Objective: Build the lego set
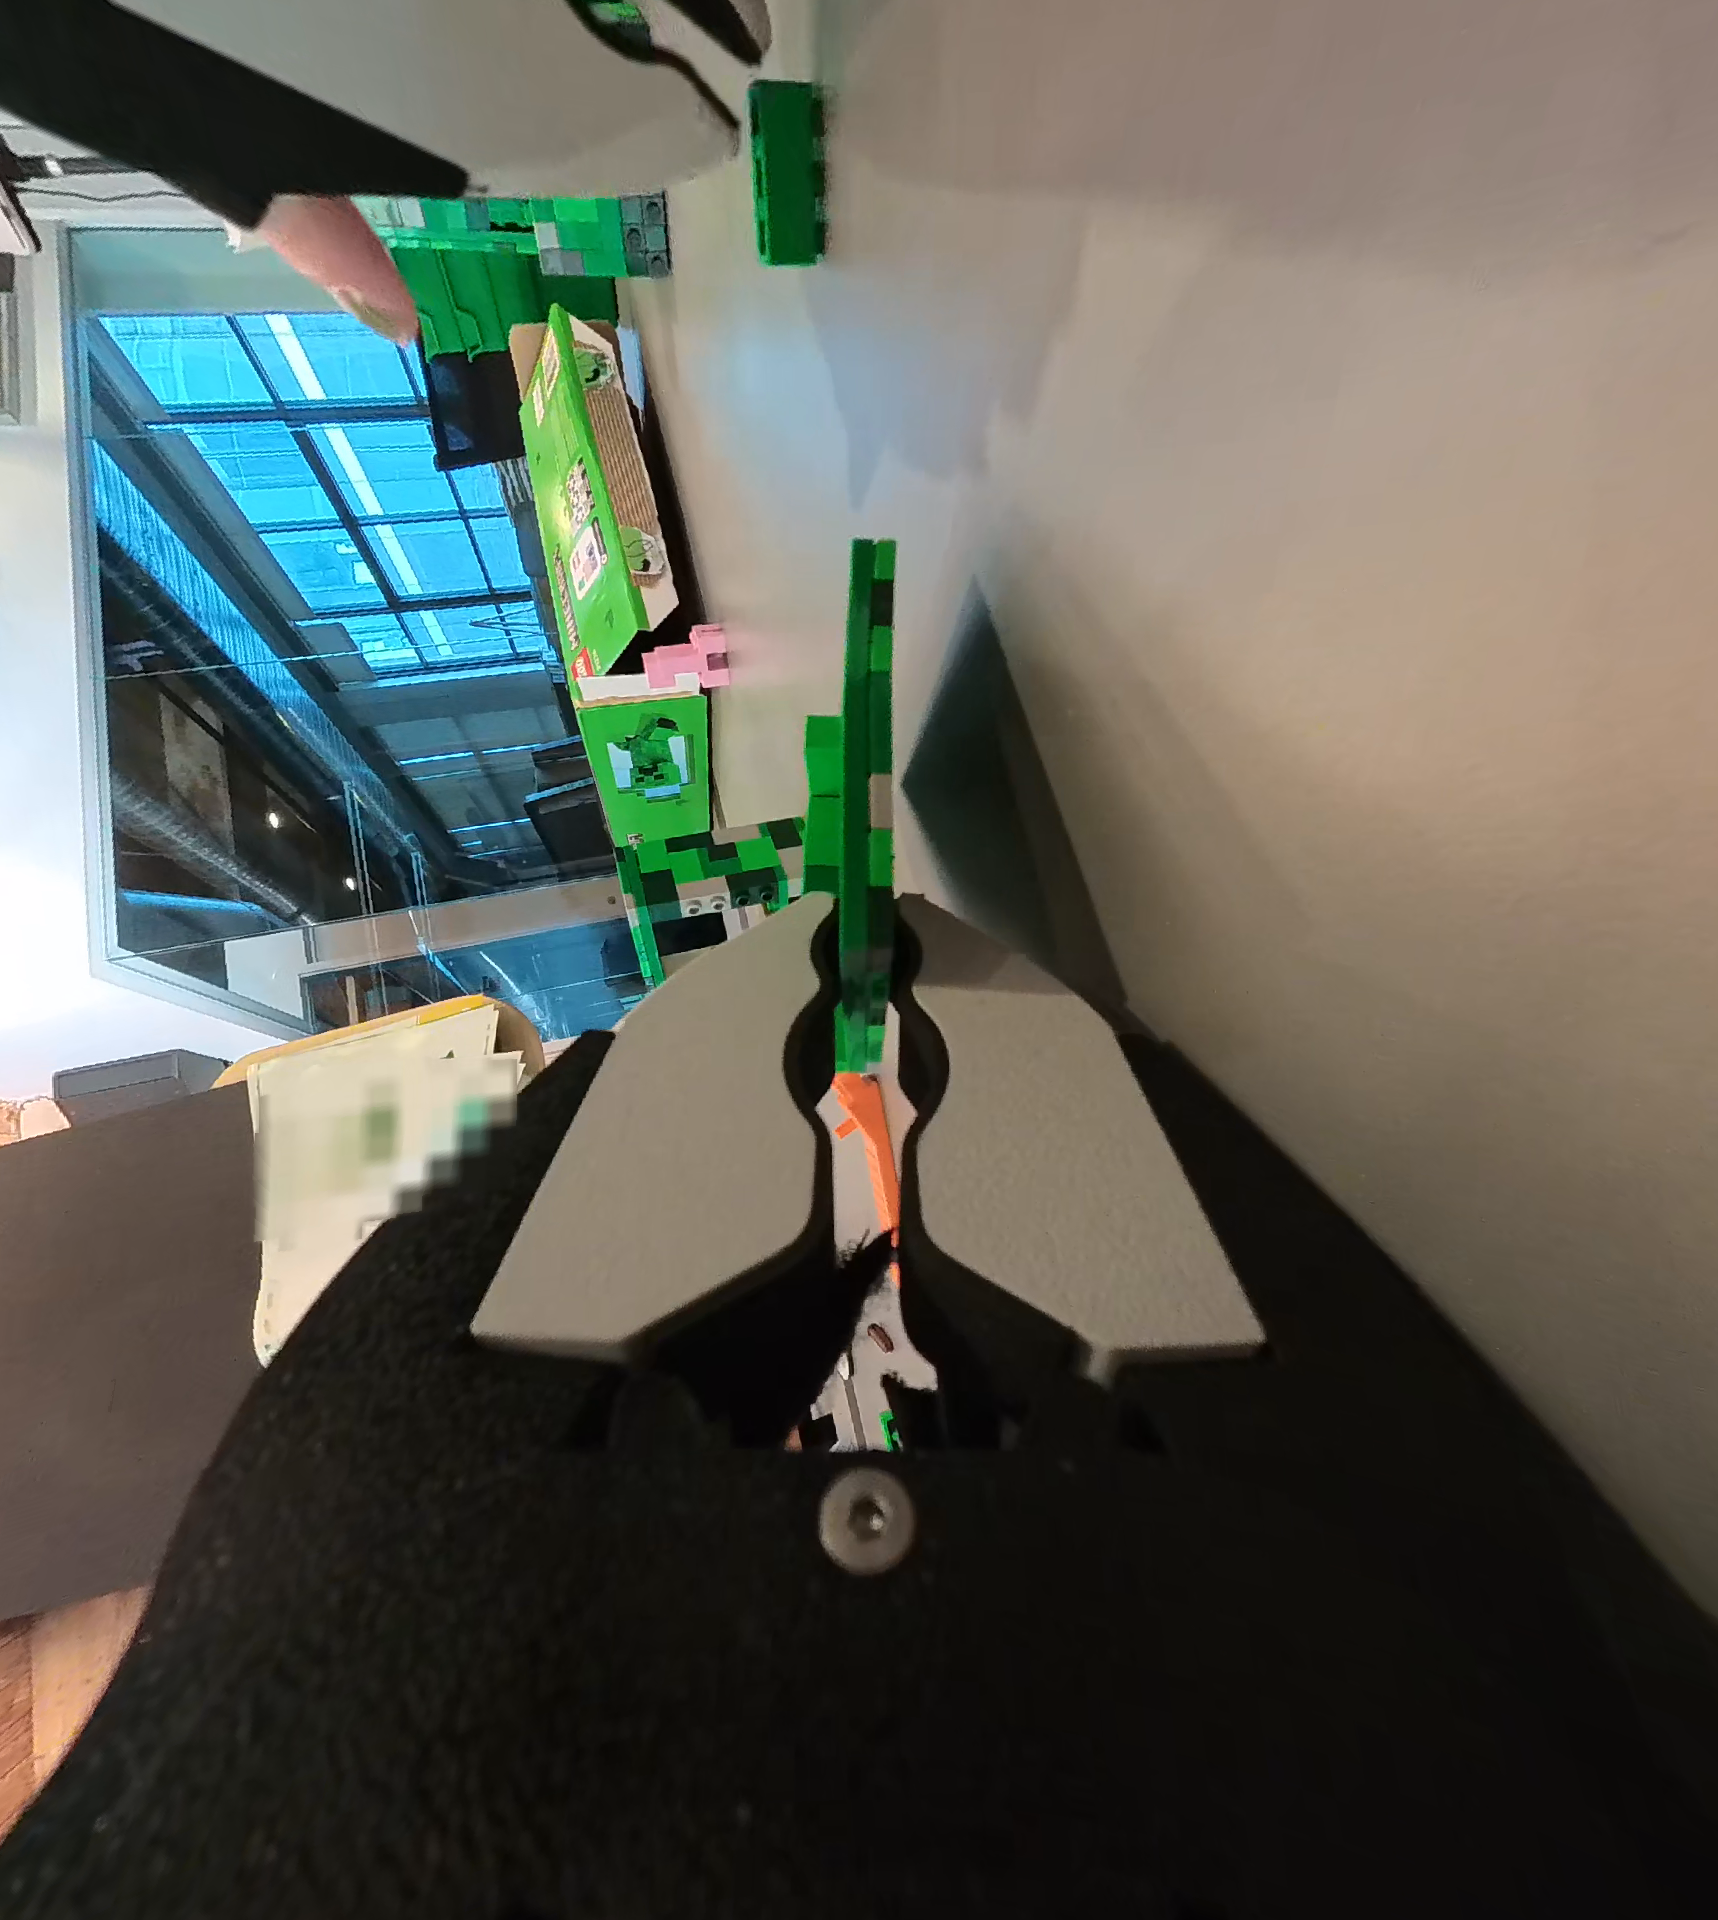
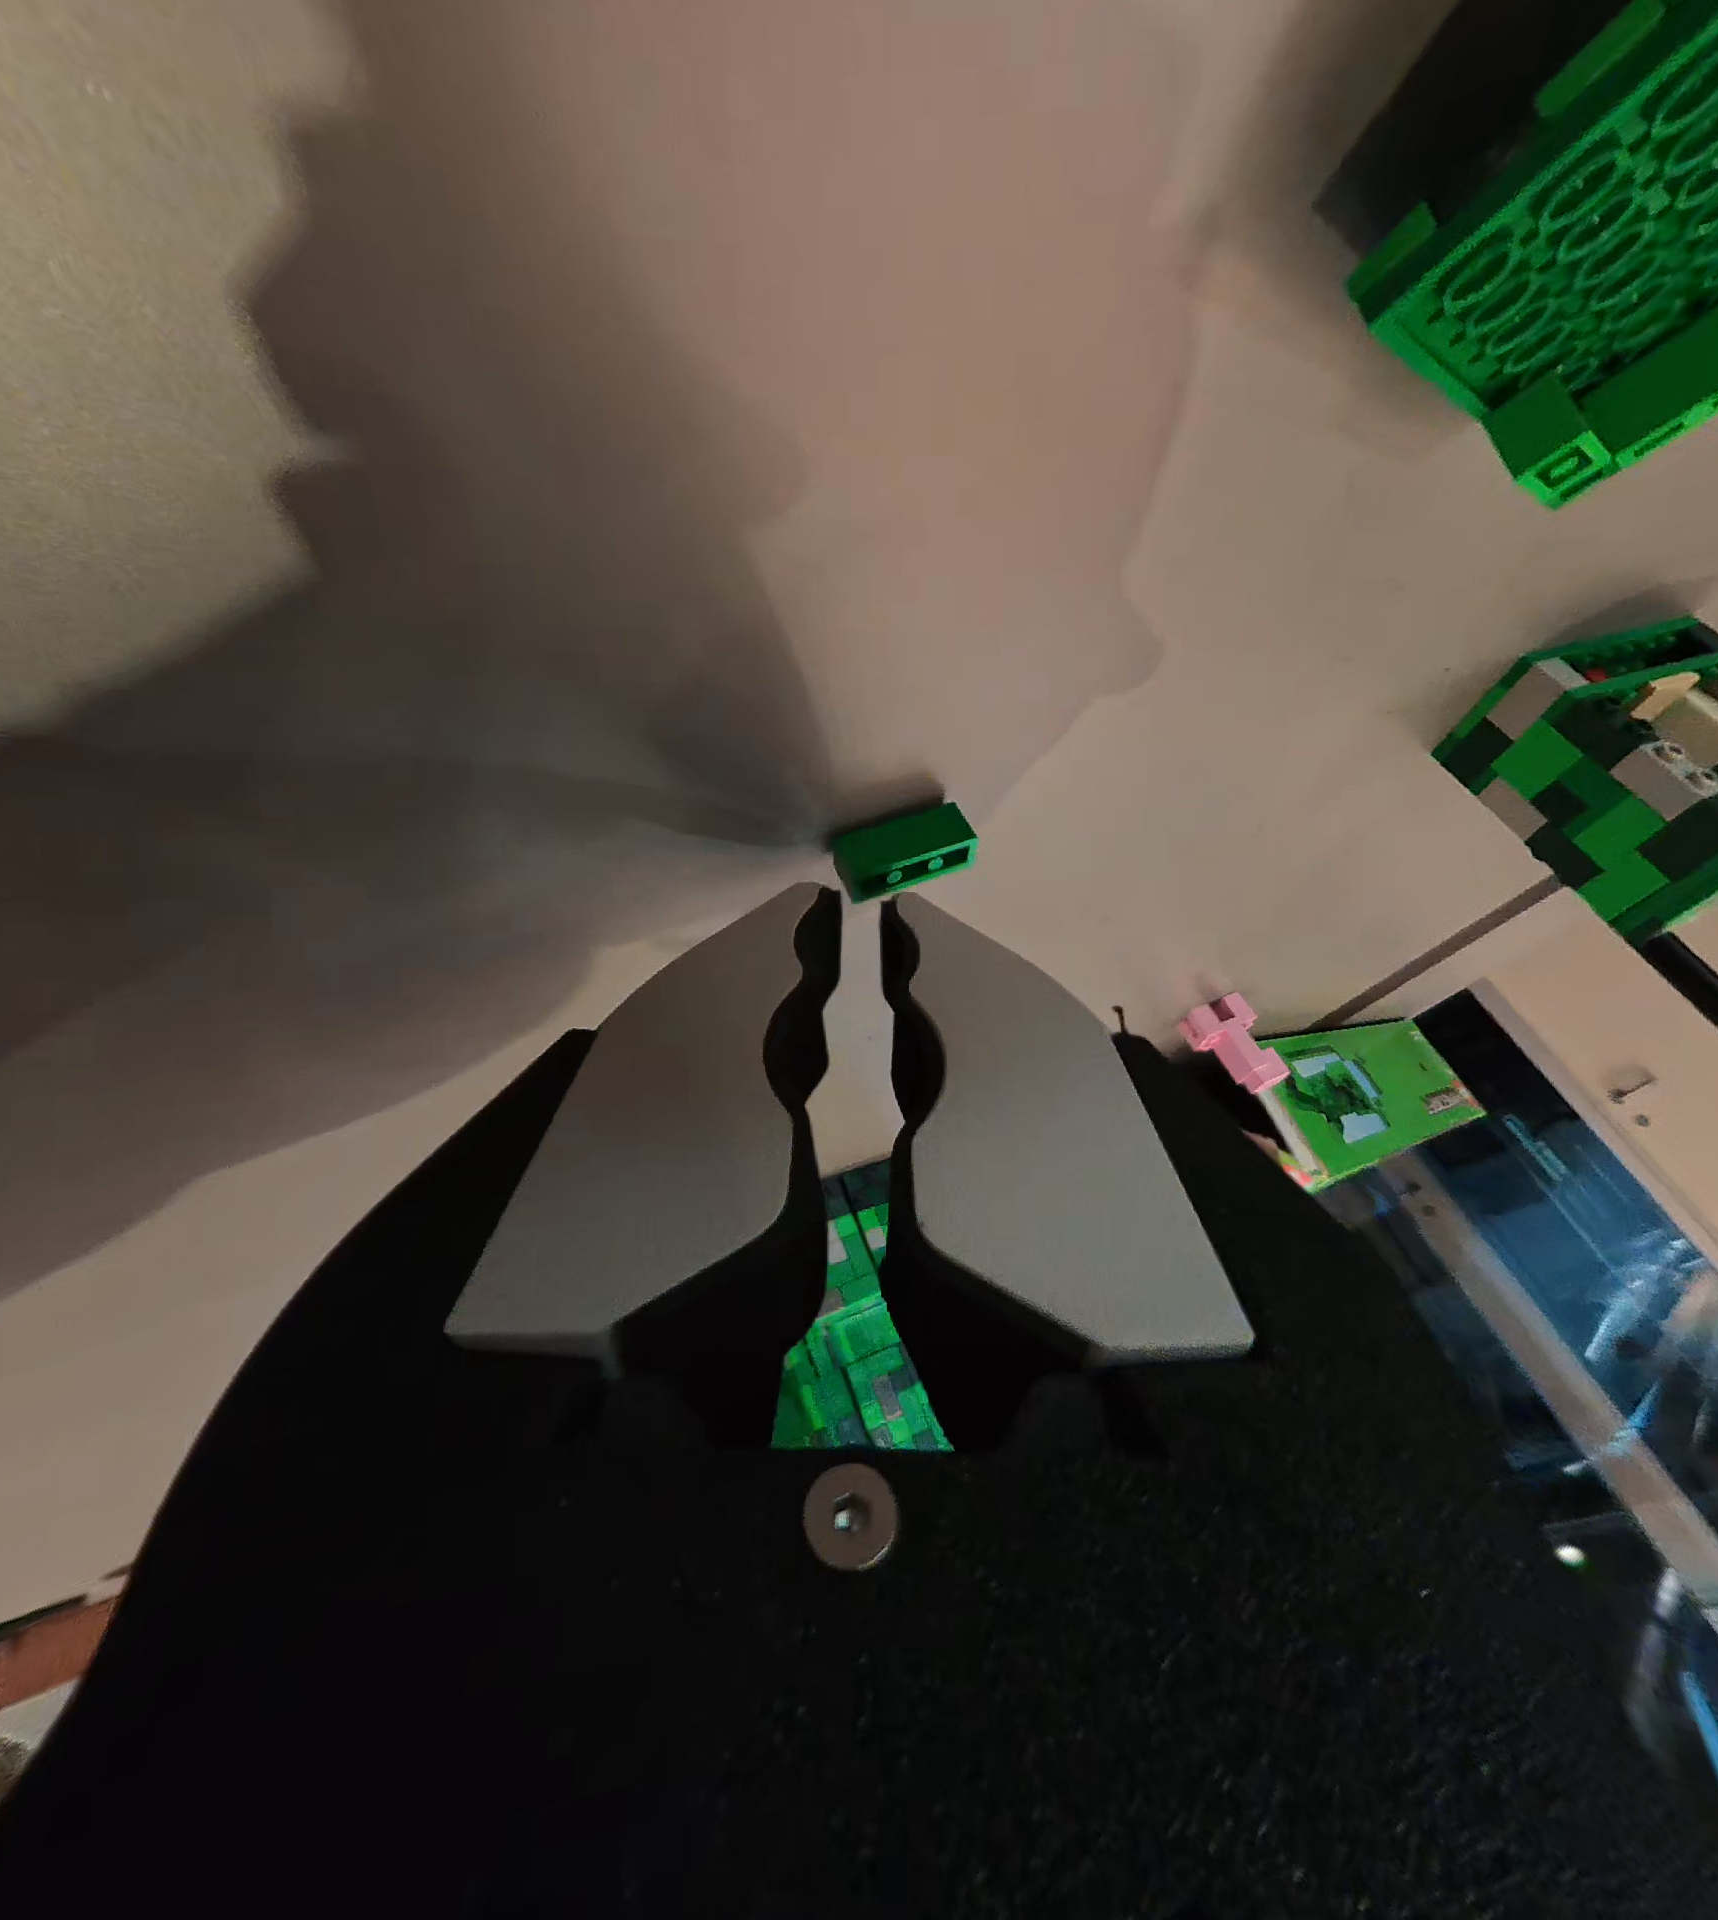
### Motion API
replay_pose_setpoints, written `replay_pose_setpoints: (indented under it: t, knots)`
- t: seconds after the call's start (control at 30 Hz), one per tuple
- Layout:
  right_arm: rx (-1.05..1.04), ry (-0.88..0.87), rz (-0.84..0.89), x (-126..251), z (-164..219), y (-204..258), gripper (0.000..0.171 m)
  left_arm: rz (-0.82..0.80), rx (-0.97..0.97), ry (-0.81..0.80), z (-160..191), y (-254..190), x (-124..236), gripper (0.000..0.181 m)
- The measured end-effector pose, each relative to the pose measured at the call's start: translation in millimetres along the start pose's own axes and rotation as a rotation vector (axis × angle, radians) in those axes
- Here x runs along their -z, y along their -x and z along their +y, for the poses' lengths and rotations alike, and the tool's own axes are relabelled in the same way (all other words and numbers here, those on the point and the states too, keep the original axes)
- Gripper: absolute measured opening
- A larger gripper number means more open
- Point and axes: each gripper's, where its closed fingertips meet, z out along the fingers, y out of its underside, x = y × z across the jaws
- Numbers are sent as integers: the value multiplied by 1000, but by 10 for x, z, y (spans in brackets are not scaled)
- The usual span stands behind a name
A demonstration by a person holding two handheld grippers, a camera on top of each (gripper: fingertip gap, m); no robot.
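Observation:
My left gripper (image 1: pixel 865 914) is shut on a flat green lego panel (image 1: pixel 865 727), seen edge-on and sticking out past the fingertips above the pale table (image 1: pixel 1354 520). A small dark green brick (image 2: pixel 902 852) lies on the table just beyond the tips of my right gripper (image 2: pixel 860 909), which is empty with its jaws a narrow gap apart. The same brick shows in the left wrist view (image 1: pixel 787 171) at the top. A green studded surface (image 2: pixel 860 1351) shows behind the right fingers.
A green-and-grey block figure (image 1: pixel 709 883) (image 2: pixel 1644 790), a pink lego pig (image 1: pixel 689 660) (image 2: pixel 1234 1044), a green booklet (image 1: pixel 652 764) (image 2: pixel 1354 1101) and a green box (image 1: pixel 590 488) stand along the table edge. A larger green build (image 2: pixel 1603 239) lies beyond. A person's hand (image 1: pixel 335 260) is at the top left. The gap from one gripper's tips to the other's is roughly 15 centimeters. The pink lego pig (image 1: pixel 689 660) lies around 25 centimeters away from my right fingertips. Look for it in the right wrist view (image 2: pixel 1225 1046) too.

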Motion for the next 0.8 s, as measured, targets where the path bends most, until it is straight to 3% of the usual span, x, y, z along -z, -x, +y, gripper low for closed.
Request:
replay_pose_setpoints:
  t: [0.1, 0.2, 0.33, 0.4, 0.63, 0.8]
  knots:
    - [-110, -32, 17, 28, 56, -15, 9, 1, -1, 0, -2, -2, 4, 6]
    - [-478, -137, 11, 59, 162, -58, 11, -5, 2, -1, -4, 10, 12, 6]
    - [-1110, -617, -167, 145, -30, -110, 23, -17, 25, -13, -22, 36, 23, 6]
    - [-1276, -694, -151, 114, 13, -127, 26, -30, 41, -19, -27, 62, 33, 6]
    - [-1350, -649, -159, -68, -75, 8, 26, -60, 39, 10, 4, 108, 41, 6]
    - [-1416, -672, -120, -67, -97, -61, 7, -119, 7, 134, 70, 200, 39, 6]
